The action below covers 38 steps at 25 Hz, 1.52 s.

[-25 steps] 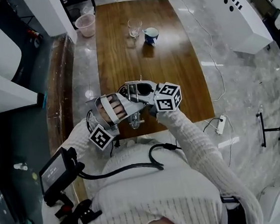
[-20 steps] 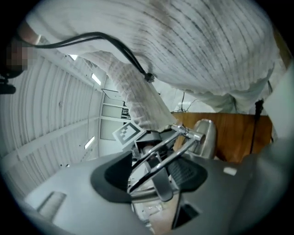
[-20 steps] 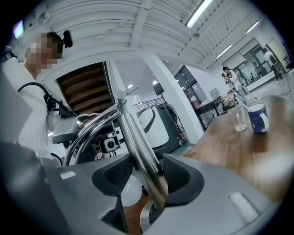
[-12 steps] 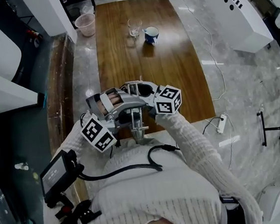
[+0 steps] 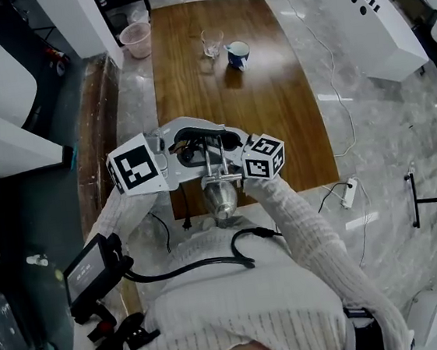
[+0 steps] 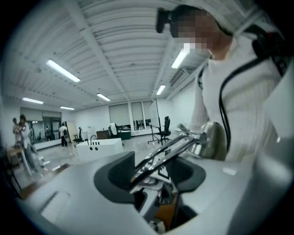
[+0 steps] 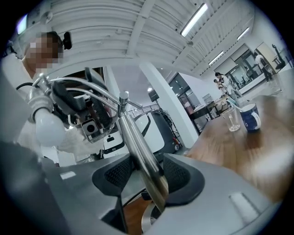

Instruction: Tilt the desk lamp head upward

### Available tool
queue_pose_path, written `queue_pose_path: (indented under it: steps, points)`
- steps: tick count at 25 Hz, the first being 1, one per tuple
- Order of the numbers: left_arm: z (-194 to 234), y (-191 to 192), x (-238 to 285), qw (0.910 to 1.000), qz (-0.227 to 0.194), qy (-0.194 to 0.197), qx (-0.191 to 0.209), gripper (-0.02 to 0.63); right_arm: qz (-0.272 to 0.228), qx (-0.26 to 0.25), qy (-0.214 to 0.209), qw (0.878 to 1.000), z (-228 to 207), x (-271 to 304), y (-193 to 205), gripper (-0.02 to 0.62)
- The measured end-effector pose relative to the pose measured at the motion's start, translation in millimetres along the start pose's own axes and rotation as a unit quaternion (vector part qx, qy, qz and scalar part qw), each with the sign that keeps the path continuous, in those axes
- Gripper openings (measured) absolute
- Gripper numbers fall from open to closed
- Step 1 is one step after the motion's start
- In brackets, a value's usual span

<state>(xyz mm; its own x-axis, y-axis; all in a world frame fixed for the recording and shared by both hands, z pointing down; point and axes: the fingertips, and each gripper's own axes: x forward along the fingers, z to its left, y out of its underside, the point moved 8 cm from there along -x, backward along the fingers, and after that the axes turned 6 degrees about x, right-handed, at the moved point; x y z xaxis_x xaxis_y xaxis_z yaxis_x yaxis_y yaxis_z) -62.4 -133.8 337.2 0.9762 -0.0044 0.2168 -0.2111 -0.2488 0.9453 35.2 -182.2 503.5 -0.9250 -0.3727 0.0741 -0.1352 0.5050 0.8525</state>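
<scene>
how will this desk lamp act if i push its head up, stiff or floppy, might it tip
The desk lamp looks like polished metal, so probably rigid and slippery. Its thin paired rods suggest the head pivots at joints rather than bending. On that slim pole it may tip unless steadied.

Open-plan office, strip lights (image 6: 62, 71), white desks (image 6: 98, 147)

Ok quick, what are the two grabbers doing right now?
Left gripper: jaws closing on the lamp arm between them.
Right gripper: closed on the lamp pole.
</scene>
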Motion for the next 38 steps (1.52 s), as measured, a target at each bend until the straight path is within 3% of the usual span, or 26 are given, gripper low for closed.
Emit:
queue_pose_path:
  steps: [2, 6, 14, 17, 21, 23, 30, 35, 38]
  points:
    - [19, -3, -4, 0.9957, -0.029, -0.009, -0.088, 0.205, 0.0, 0.0, 0.0, 1.0, 1, 0, 0, 0.204]
    - [42, -3, -8, 0.9734, -0.056, -0.002, -0.222, 0.237, 0.002, 0.001, -0.002, 1.0, 4, 0, 0, 0.204]
    - [58, -3, -10, 0.9317, -0.08, -0.026, -0.353, 0.25, -0.013, -0.003, 0.005, 1.0, 12, -4, 1, 0.201]
    - [62, -2, -10, 0.9182, -0.087, -0.032, -0.385, 0.256, -0.012, -0.005, 0.003, 1.0, 13, -5, 0, 0.201]
    - [66, 1, -11, 0.905, -0.089, -0.039, -0.414, 0.262, -0.019, -0.004, 0.003, 1.0, 13, -5, 2, 0.201]
    - [66, 1, -11, 0.9034, -0.093, -0.043, -0.416, 0.264, -0.019, -0.005, 0.003, 1.0, 13, -5, 2, 0.201]
    - [63, 0, -14, 0.9241, -0.114, -0.069, -0.358, 0.242, 0.001, 0.012, -0.012, 1.0, 9, -2, -2, 0.219]
    - [52, 7, -31, 0.9245, -0.167, -0.103, -0.327, 0.243, 0.038, -0.025, -0.005, 0.999, 7, -4, -9, 0.23]
    - [35, 10, -43, 0.9192, -0.185, -0.137, -0.319, 0.243, 0.016, -0.039, 0.004, 0.999, 12, -15, -17, 0.23]
